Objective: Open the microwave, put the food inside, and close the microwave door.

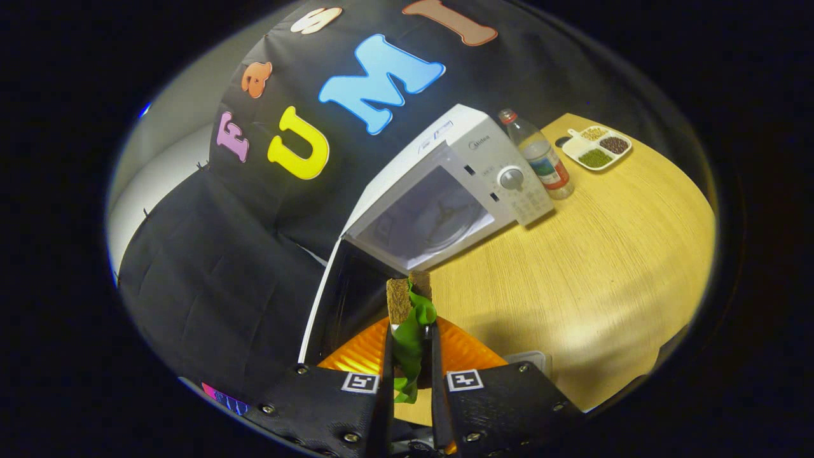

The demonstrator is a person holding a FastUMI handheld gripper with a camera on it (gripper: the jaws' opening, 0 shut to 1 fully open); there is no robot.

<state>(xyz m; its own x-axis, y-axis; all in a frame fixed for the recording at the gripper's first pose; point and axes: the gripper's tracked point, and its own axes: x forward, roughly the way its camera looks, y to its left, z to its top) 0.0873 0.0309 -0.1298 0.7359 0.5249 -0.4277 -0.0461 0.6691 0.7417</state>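
Gripper [410, 356] clamped narrow on the sandwich [410, 305], both fingers pressing its sides, bread slices upright, green leaf hanging between them. Microwave door [331, 299] swung open just ahead. Microwave [458, 184] beyond, cavity straight ahead and slightly up from the fingers: judged a forward carry. Bottle [540, 156] beside it, tray [598, 149] farther on table [604, 267].

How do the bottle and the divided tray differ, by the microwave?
The bottle stands upright right beside the microwave's control panel; the divided tray lies flat farther out on the table. The bottle is tall and clear with a red cap; the tray is low, white, with grains in its compartments. Both sit on the table, beyond the gripper, whose fingers are shut on the sandwich.
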